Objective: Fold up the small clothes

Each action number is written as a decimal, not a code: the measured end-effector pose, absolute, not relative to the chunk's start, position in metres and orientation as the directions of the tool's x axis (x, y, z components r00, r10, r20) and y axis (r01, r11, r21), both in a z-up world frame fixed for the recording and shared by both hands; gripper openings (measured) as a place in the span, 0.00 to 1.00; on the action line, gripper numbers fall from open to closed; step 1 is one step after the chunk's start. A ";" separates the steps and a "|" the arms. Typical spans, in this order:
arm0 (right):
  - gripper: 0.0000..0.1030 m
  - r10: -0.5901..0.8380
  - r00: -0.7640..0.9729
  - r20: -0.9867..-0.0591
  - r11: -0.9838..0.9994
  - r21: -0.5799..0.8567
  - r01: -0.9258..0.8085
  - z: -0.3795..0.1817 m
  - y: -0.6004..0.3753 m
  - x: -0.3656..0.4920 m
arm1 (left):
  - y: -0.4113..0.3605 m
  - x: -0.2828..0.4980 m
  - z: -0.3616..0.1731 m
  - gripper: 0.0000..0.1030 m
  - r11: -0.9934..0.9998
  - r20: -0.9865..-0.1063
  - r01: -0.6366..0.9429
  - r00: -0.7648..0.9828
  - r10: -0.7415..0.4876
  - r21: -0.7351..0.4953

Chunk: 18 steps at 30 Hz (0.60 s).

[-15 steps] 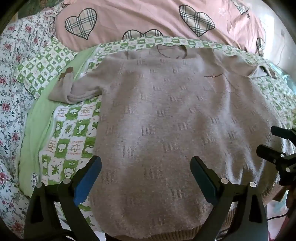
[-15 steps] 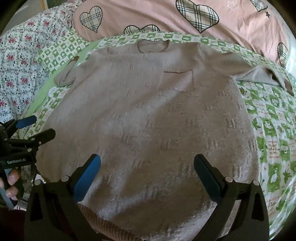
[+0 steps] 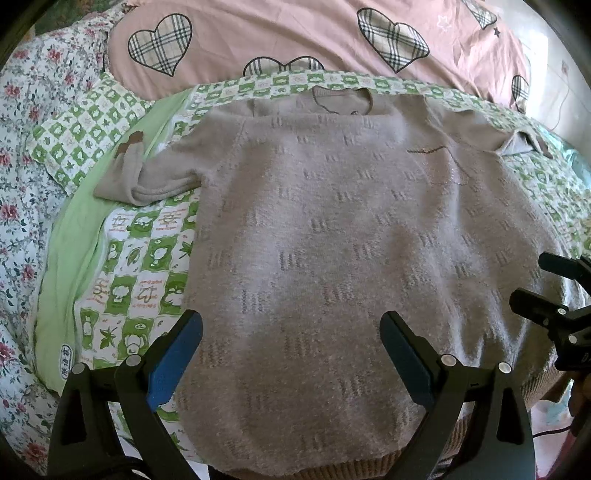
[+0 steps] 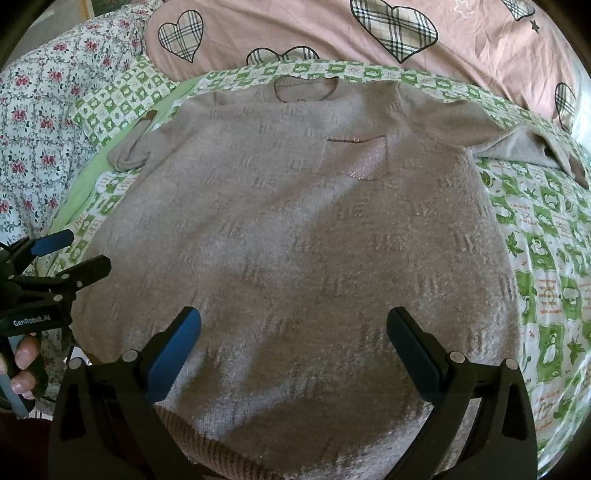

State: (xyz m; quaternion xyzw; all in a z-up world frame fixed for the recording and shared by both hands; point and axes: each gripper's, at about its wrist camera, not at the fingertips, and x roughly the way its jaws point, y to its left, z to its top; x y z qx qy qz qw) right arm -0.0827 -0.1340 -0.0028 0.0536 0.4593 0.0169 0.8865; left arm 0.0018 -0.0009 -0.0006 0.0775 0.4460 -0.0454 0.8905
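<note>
"GenRobot.AI" in white on the left gripper (image 4: 55,254) body.

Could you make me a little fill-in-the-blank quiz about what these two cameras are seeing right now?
1. The sweater lies flat on a ____-and-white checked sheet.
2. The pink quilt carries plaid ____.
3. Both the left gripper and the right gripper have their jaws ____.
4. The sweater's chest carries a small ____.

Missing words: green; hearts; open; pocket
</note>
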 end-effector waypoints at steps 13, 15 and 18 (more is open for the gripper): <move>0.98 0.081 0.578 -0.812 0.993 0.115 0.022 0.002 -0.134 -0.082 | -0.001 0.004 -0.003 0.94 0.984 -0.805 0.151 0.593 -0.018 0.089; 0.98 0.081 0.580 -0.811 0.993 0.115 0.022 0.001 -0.134 -0.083 | -0.001 0.005 -0.003 0.94 0.985 -0.806 0.152 0.592 -0.022 0.085; 0.98 0.078 0.578 -0.812 0.993 0.112 0.024 0.001 -0.133 -0.083 | -0.002 0.006 -0.003 0.94 0.985 -0.806 0.152 0.591 -0.024 0.083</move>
